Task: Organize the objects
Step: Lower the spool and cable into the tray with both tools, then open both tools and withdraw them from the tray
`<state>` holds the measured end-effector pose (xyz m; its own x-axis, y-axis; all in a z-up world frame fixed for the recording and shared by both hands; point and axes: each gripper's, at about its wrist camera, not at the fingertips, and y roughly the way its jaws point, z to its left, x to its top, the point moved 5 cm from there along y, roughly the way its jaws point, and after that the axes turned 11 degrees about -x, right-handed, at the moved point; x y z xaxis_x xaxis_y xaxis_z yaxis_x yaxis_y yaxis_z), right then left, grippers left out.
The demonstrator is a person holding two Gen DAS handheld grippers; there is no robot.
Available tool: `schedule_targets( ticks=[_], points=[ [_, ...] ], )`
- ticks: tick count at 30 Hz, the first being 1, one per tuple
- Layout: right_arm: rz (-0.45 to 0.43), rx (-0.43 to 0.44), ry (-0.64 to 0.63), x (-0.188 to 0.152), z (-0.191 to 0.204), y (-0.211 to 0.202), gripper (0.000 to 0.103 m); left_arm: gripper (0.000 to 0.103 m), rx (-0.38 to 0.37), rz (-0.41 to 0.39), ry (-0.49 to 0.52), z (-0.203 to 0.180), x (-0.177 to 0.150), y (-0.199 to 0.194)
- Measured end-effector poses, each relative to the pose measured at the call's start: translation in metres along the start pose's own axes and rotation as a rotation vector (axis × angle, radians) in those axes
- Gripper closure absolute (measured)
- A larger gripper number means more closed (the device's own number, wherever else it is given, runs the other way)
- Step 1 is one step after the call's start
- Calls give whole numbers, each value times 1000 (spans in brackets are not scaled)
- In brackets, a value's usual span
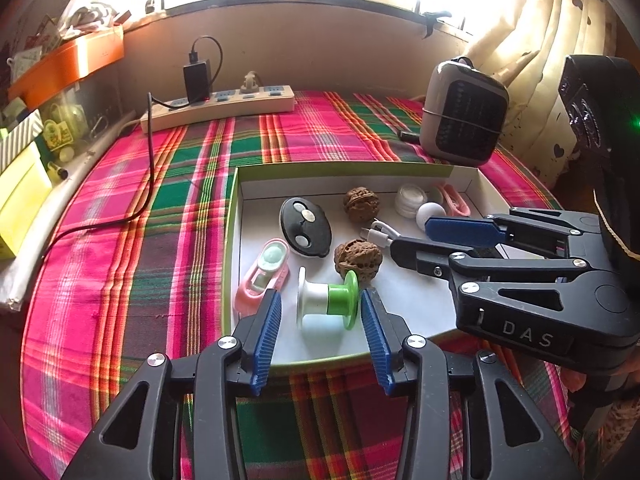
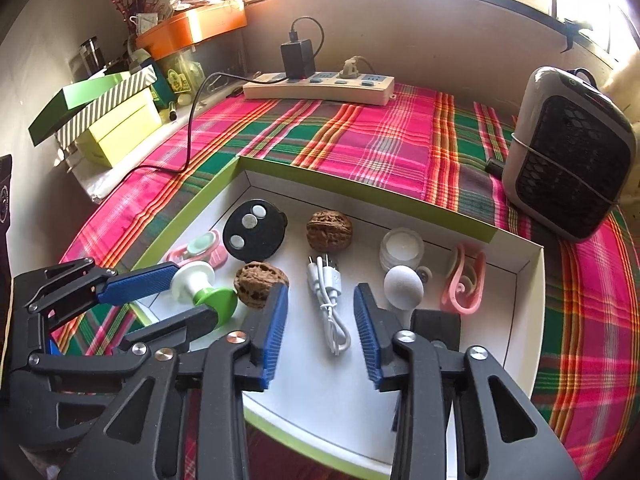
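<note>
Shallow white box (image 2: 524, 264), green-rimmed, open above; low walls all round.
Floor, 6 o'clock half: bare, passable, save the white cable (image 2: 330, 308) lying along the middle.
Floor, 12 o'clock half: crowded by black fob (image 2: 253, 236), two walnuts (image 2: 329, 232), white jar (image 2: 401, 249), white ball (image 2: 403, 286), pink clip (image 2: 464, 280).
9 o'clock wall: spool (image 1: 328, 298) and pink case (image 1: 262, 276) close beside it.
Plaid cloth (image 2: 360, 140) at 12 o'clock: clear strip up to power strip (image 2: 320, 86).
2 o'clock: heater (image 2: 568, 156) blocks.

Left wrist view looking steeply down along its fingers, close over the tray's (image 1: 234, 240) near-left edge, right wrist view angled down beside it, both sharing the tray (image 2: 532, 280) and plaid cloth (image 1: 120, 240).
</note>
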<state>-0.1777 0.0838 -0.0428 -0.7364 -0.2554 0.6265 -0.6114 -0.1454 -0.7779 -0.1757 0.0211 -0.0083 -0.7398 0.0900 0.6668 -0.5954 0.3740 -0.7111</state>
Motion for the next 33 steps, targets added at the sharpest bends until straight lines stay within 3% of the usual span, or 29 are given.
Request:
schedule_targets(
  ticks=[22,33],
  points=[
    [-86,-72,99,-35,4,-71,61,63,78,-73,-20,-11,-25,-55],
    [-88,-178,131,-69,0,-89,59,63,128,-58,-32,-13,-51,-65]
  ],
)
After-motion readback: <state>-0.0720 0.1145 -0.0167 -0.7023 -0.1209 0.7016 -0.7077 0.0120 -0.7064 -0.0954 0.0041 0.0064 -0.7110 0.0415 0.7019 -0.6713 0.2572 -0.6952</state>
